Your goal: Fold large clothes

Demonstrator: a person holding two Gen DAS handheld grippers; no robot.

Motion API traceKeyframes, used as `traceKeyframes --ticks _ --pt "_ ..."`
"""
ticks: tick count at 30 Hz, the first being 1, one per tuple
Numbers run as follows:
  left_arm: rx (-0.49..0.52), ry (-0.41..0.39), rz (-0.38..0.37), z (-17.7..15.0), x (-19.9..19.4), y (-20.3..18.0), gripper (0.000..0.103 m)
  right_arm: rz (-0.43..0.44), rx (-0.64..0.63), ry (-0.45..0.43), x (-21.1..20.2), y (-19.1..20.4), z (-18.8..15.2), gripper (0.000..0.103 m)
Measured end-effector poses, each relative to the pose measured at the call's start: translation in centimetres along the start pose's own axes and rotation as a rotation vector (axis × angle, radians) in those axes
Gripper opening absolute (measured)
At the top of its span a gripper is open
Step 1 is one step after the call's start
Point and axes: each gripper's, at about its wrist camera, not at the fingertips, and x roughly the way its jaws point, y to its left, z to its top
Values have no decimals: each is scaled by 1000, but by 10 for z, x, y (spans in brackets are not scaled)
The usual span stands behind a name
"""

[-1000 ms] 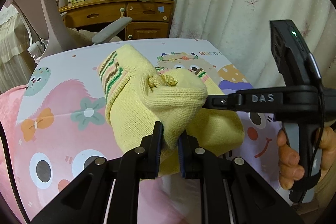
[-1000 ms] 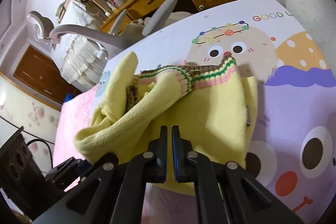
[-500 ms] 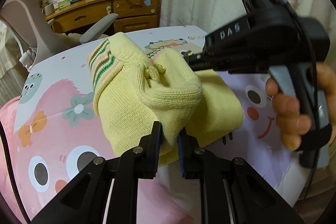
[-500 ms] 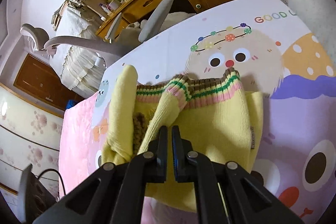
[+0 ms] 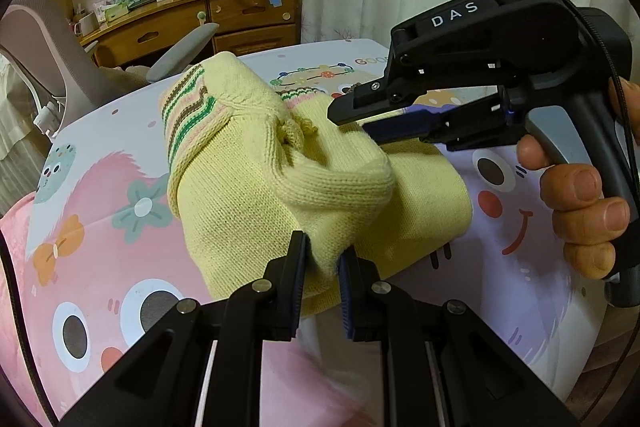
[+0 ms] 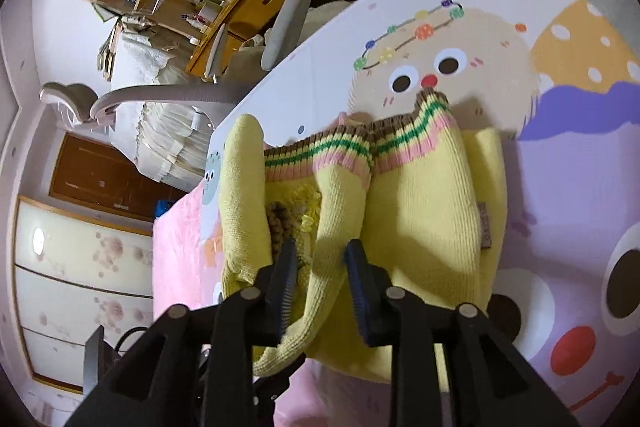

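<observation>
Tools first: your left tool [image 5: 322,265] is clamped on the near edge of the yellow sweater [image 5: 256,195], while your right tool [image 6: 320,277] has just been opening, its pads apart around a loose fold. The sweater sits bunched, partly folded, near the bed's [image 5: 100,247] front edge; flattening and squaring remain.

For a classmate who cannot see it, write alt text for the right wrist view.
The right gripper has just been opening, its fingers parted around a fold of a yellow knit sweater. The sweater, its striped hem at the far edge, lies bunched on a cartoon-printed sheet.
</observation>
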Motion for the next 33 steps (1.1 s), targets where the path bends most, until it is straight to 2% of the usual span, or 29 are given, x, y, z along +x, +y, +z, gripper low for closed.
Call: traceKeyframes --ticks 2,4,6,8,11,16,21,26,33 --pt "1 0 -1 0 0 0 12 33 53 13 2 -8 0 34" --pt "2 0 -2 0 0 1 12 75 97 27 5 -13 0 45" --pt "3 -2 -4 -1 -1 0 12 97 101 30 6 -10 0 60" --pt "5 -3 -5 -1 0 0 12 113 77 34 8 -1 1 65" --pt "9 -3 -8 -2 0 0 12 106 19 52 14 17 5 65" --pt "22 -2 -15 -3 -1 -1 12 -6 -172 107 32 56 11 65" --pt "44 -4 -13 -4 -1 -5 13 -98 -295 137 44 78 14 66" --pt "34 -5 -22 -6 -4 -4 13 -163 -288 162 52 78 17 64" --pt "34 -1 -38 -7 -4 -3 13 -172 -218 173 41 58 16 63"
